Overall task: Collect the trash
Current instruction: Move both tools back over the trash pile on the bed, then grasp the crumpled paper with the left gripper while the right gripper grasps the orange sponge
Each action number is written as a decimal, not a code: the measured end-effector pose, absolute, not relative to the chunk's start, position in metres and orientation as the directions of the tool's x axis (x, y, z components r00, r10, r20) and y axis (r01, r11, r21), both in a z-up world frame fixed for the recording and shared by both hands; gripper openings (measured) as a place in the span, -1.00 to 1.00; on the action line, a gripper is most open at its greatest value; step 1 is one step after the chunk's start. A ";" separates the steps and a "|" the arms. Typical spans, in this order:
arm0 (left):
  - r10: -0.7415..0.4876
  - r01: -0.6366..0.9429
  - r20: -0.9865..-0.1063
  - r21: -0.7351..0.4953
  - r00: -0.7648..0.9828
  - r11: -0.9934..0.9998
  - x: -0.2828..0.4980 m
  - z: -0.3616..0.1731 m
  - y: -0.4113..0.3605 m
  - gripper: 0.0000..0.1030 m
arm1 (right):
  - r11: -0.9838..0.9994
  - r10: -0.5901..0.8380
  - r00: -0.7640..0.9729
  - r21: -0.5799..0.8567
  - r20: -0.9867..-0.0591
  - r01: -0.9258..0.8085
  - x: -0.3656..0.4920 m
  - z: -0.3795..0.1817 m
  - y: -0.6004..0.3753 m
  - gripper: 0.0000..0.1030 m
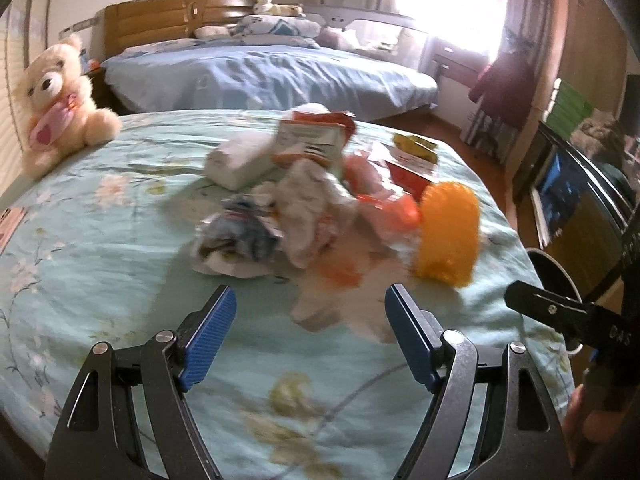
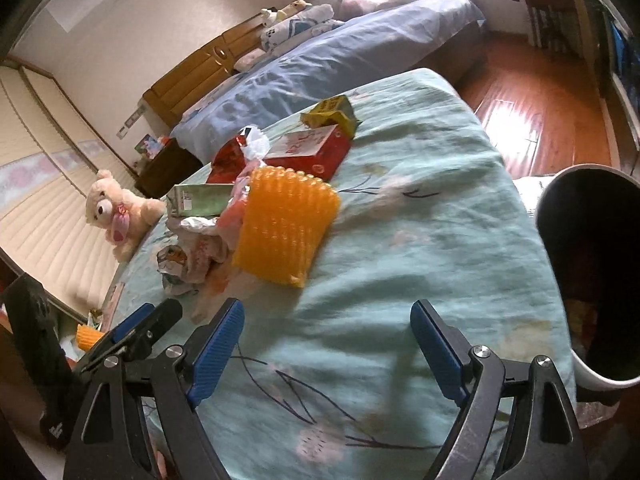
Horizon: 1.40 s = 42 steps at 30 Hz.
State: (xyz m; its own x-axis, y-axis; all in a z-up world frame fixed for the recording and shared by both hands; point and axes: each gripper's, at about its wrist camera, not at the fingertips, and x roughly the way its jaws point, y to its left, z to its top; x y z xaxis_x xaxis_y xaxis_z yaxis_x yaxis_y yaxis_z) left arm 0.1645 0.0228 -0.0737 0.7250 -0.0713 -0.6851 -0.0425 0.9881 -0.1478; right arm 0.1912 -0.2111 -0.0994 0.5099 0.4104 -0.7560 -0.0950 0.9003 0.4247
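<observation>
A heap of trash lies on the green floral bedspread (image 1: 100, 240): an orange bubbled sleeve (image 1: 450, 232) (image 2: 286, 220), crumpled wrappers (image 1: 304, 216) (image 2: 192, 256), a white box (image 1: 240, 162), a red box (image 2: 310, 150) and a yellow carton (image 2: 330, 114). My left gripper (image 1: 310, 300) is open and empty, just short of the wrappers. My right gripper (image 2: 326, 316) is open and empty over bare bedspread, short of the orange sleeve. A white bin with a dark inside (image 2: 592, 272) stands at the bed's right edge, right of my right gripper.
A cream teddy bear (image 1: 60, 100) (image 2: 116, 212) sits at the bed's far left. A second bed with blue sheets (image 1: 272, 72) lies behind. Wooden floor (image 2: 540, 108) is to the right. The right gripper's black body (image 1: 560, 312) shows at the left wrist view's right edge.
</observation>
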 end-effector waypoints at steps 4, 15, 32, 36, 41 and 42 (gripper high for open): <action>-0.057 -0.081 -0.686 -0.168 0.725 0.982 0.174 -0.074 0.042 0.53 | 0.897 0.418 0.514 0.432 -0.749 -0.099 0.198 -0.098 -0.206 0.68; -0.069 -0.102 -0.719 -0.191 0.692 0.976 0.200 -0.088 0.066 0.53 | 0.890 0.426 0.514 0.446 -0.745 -0.091 0.223 -0.106 -0.192 0.66; -0.146 0.006 -0.716 -0.195 0.683 0.981 0.180 -0.089 0.053 -0.97 | 0.881 0.448 0.521 0.457 -0.726 -0.121 0.206 -0.103 -0.197 -0.54; -0.170 0.038 -0.709 -0.198 0.685 0.979 0.164 -0.084 0.042 -0.97 | 0.883 0.444 0.529 0.455 -0.723 -0.120 0.193 -0.098 -0.207 -0.55; -0.217 0.111 -0.700 -0.194 0.680 0.975 0.153 -0.076 0.016 -0.97 | 0.889 0.428 0.550 0.443 -0.717 -0.115 0.179 -0.089 -0.222 -0.55; -0.227 0.125 -0.699 -0.195 0.678 0.973 0.152 -0.075 0.010 -0.97 | 0.891 0.424 0.554 0.441 -0.717 -0.112 0.178 -0.088 -0.224 -0.55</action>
State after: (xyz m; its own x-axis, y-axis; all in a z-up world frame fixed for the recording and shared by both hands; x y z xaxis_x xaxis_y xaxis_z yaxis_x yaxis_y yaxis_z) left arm 0.1519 0.0101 -0.0748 0.6778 -0.2274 -0.6992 0.1253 0.9728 -0.1949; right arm 0.1775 -0.2237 -0.0879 0.5536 0.4244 -0.7165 -0.1121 0.8905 0.4409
